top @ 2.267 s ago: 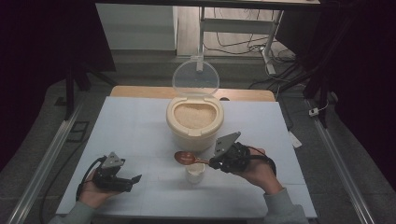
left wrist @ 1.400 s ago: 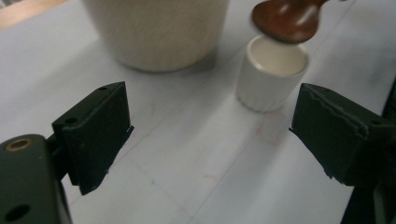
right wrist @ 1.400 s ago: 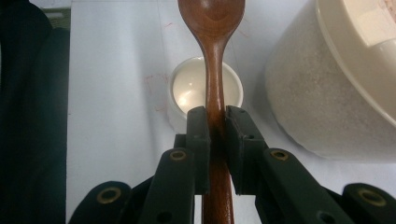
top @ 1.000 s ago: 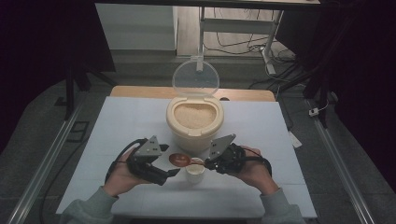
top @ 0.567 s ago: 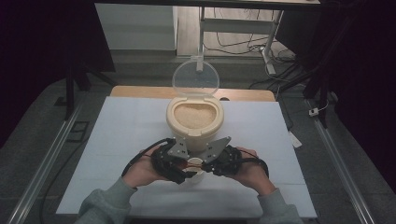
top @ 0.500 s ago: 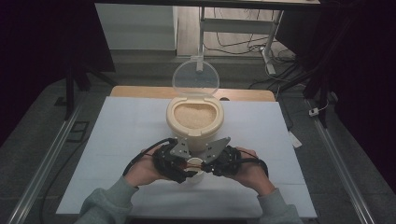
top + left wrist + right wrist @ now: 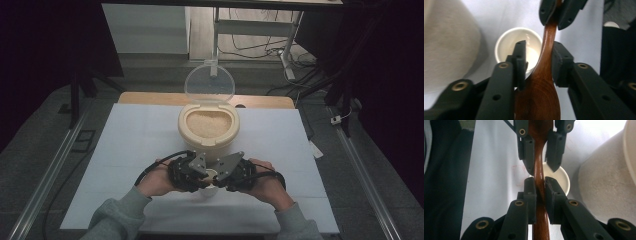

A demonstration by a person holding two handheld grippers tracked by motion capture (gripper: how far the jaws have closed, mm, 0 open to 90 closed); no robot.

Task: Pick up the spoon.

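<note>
A dim workshop with dark curtains at either side, and a pale blue-white worktop [image 7: 125, 150] lit in the middle, seen from above the person's own edge.

Nearest, two grey sleeves come in from the bottom. Each hand holds a black claw, and the two meet nose to nose over a small white cup [image 7: 506, 45] standing on the worktop. Between them lies a brown wooden spoon [image 7: 544, 82].

The right claw [image 7: 539, 185] is clamped tight on the spoon's handle, both pads pressing the wood. The left claw [image 7: 537, 53] has swung in from the left side of the worktop, where it sat a couple of seconds ago, and its jaws have just been closing around the neck of the spoon, beside the bowl. From the left gripper view one pad appears to touch the wood while a narrow gap remains at the other, so its hold looks unfinished.

Just beyond the hands stands a round cream rice container [image 7: 208, 131], full of pale grain, its clear lid [image 7: 209, 83] tipped upright behind it. Farther back, a wooden board edge, then floor cables and a metal frame.

The change suggests a handover: once the left claw grips firmly, the right can let go.
</note>
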